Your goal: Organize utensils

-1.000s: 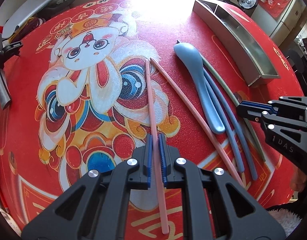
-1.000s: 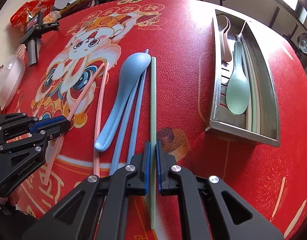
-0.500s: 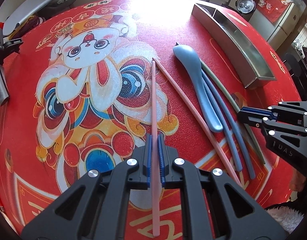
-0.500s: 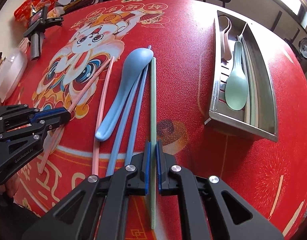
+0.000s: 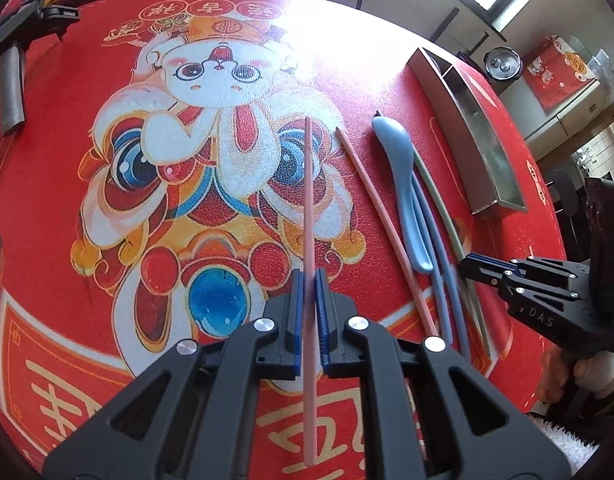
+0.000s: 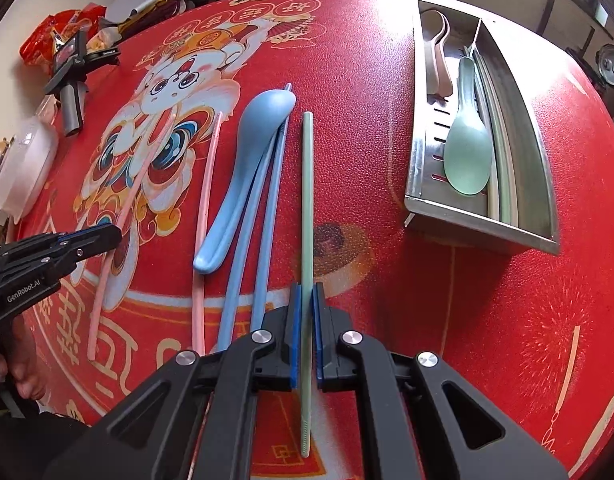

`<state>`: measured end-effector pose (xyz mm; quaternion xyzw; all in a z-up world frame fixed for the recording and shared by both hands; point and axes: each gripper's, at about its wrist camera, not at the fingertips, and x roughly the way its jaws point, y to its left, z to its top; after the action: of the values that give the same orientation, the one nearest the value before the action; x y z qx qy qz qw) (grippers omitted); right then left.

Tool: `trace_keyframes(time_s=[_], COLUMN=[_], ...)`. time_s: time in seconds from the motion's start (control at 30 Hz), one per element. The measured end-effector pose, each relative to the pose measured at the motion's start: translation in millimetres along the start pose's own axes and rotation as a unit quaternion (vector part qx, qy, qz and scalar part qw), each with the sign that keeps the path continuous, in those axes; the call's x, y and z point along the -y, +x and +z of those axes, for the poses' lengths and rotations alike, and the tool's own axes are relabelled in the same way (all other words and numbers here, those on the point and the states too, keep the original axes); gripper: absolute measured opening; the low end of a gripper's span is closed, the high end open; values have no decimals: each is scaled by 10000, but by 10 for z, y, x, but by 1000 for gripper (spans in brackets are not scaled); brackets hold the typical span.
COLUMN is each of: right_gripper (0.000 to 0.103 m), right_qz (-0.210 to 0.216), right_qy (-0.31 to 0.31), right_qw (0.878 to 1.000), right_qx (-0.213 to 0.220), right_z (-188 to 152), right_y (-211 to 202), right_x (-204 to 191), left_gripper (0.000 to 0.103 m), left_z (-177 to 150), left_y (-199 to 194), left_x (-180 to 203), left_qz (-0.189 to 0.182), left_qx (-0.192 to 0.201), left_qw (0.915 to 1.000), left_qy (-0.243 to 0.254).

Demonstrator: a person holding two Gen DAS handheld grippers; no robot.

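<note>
Gripping one pink chopstick (image 5: 309, 216), our left gripper (image 5: 309, 280) is clamped tight on it; the second pink chopstick (image 5: 381, 220) lies on the table (image 5: 59, 208). Our right gripper (image 6: 306, 292) is closed on a green chopstick (image 6: 307, 200) — blue spoon (image 6: 247, 160) and blue chopsticks (image 6: 267, 216) just beside it. Steel tray (image 6: 543, 176) holds a green spoon (image 6: 467, 148).

I read "DAS" on the right gripper (image 5: 467, 270) body in the left wrist cam, "GenRobot.AI" on the left gripper (image 6: 115, 236) body in the right cam, plus Chinese chars on the red tablecloth (image 5: 47, 160), illegible to me.
</note>
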<state>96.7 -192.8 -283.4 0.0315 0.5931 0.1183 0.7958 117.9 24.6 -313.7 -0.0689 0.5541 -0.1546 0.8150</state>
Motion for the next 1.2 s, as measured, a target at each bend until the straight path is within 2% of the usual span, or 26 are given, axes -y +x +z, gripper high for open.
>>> trace_keyframes(time_s=[0.13,0.53,1.2], right_gripper=[6,6,6], right_qz=[113,276,353], right_qy=[199,364,369], right_qw=[9997,9978,9932], right_qx=[123,477,1045], right_z=[-15,-3,73], right_y=[-77,-276,-559], right_x=[70,113,147], left_gripper=[10,10,10], left_z=[7,51,85], left_y=[-104,-192,-277], left_x=[44,205,182], left_qz=[-31,-159,-196], left_qx=[194,318,443], left_qw=[9998,9987,9983], left_qy=[99,361,316])
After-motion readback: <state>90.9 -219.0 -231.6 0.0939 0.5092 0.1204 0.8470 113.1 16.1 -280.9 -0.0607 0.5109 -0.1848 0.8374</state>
